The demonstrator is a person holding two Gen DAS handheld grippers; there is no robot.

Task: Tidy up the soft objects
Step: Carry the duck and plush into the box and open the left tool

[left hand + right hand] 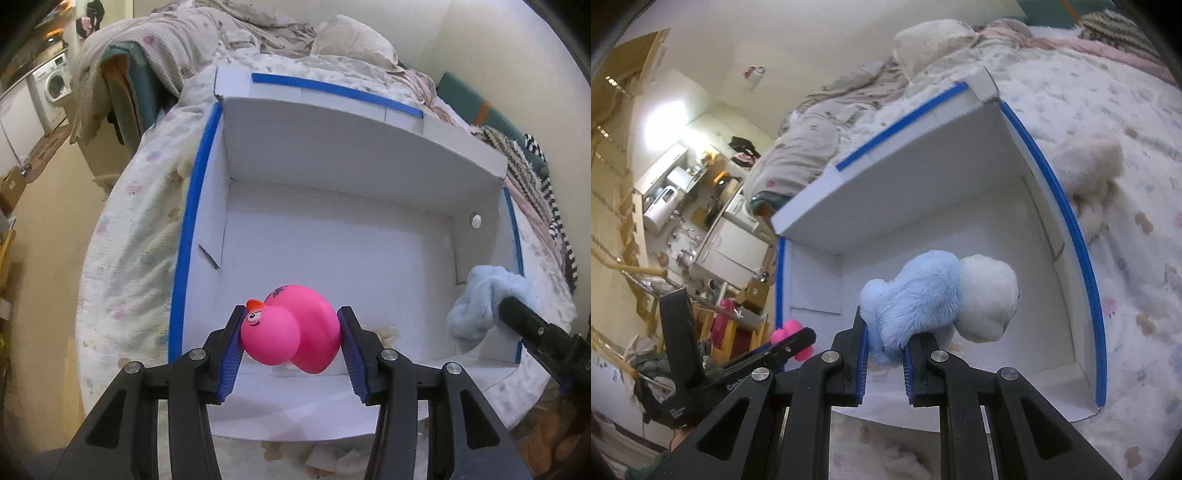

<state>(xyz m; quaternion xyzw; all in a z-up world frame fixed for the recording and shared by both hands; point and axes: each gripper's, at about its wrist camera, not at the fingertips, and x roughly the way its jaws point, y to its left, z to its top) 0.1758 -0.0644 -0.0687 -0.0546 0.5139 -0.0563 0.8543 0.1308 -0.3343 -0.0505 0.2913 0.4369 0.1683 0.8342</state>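
My left gripper (291, 334) is shut on a pink rubber duck (295, 332), its blue pads pressing both sides, above the near part of a white cardboard box (332, 236) with blue-taped edges. The right gripper (885, 341) is shut on a light blue and white plush toy (934, 299), held over the same box (960, 206). In the left wrist view the plush (484, 302) hangs at the box's right wall with the right gripper's black finger behind it. The duck (792, 338) and the left gripper show at the left in the right wrist view.
The box lies on a bed (129, 229) with a patterned white cover. Rumpled bedding and a pillow (351, 40) lie beyond it. A cream plush (1089, 173) rests on the bed beside the box's right wall. Cluttered shelves (665, 206) and a washing machine (51, 83) stand off the bed.
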